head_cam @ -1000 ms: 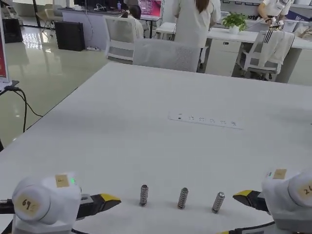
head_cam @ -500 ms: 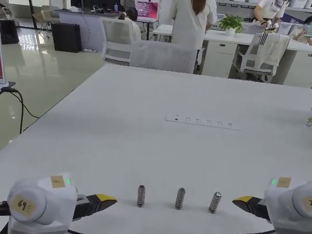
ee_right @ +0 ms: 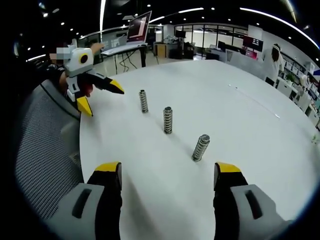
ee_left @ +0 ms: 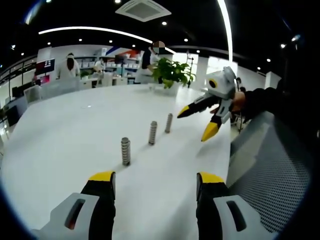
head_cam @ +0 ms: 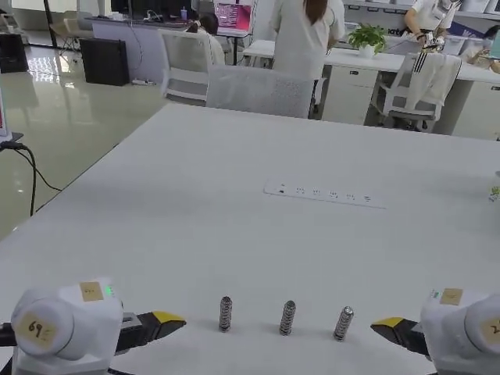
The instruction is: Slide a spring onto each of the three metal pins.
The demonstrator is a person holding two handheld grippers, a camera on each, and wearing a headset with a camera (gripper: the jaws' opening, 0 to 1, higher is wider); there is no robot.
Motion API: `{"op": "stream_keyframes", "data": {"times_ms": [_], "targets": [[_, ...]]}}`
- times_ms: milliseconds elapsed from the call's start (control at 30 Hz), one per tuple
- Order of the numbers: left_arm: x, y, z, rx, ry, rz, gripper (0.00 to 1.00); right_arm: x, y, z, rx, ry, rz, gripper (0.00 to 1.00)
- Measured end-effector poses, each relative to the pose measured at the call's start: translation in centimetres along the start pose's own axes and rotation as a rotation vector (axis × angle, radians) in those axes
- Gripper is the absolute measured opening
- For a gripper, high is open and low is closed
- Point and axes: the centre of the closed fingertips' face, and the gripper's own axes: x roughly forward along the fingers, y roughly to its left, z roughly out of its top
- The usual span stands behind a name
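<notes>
While the headset view has drifted slightly over the last second, the left gripper (ee_left: 156, 177) and the right gripper (ee_right: 167, 169) still hang at the near edge of the counter (head_cam: 234, 234), each with its jaws spread and nothing between them. Just beyond, the left spring (head_cam: 226, 312), middle spring (head_cam: 287, 317) and right spring (head_cam: 343, 323) stand in the same row between the grippers, the right one leaning, apparently sleeved over pins hidden inside the coils. With nothing moved, I judge the task done; farther off, a power strip (head_cam: 324, 194) lies mid-counter.
</notes>
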Motion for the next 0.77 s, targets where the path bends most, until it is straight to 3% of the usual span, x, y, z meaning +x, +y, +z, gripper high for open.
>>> {"op": "stream_keyframes", "data": {"times_ms": [767], "targets": [[0.01, -0.13, -0.27, 0.005, 0.018, -0.003, 0.6, -0.09, -0.21, -0.01, -0.008, 0.002, -0.013, 0.74]]}}
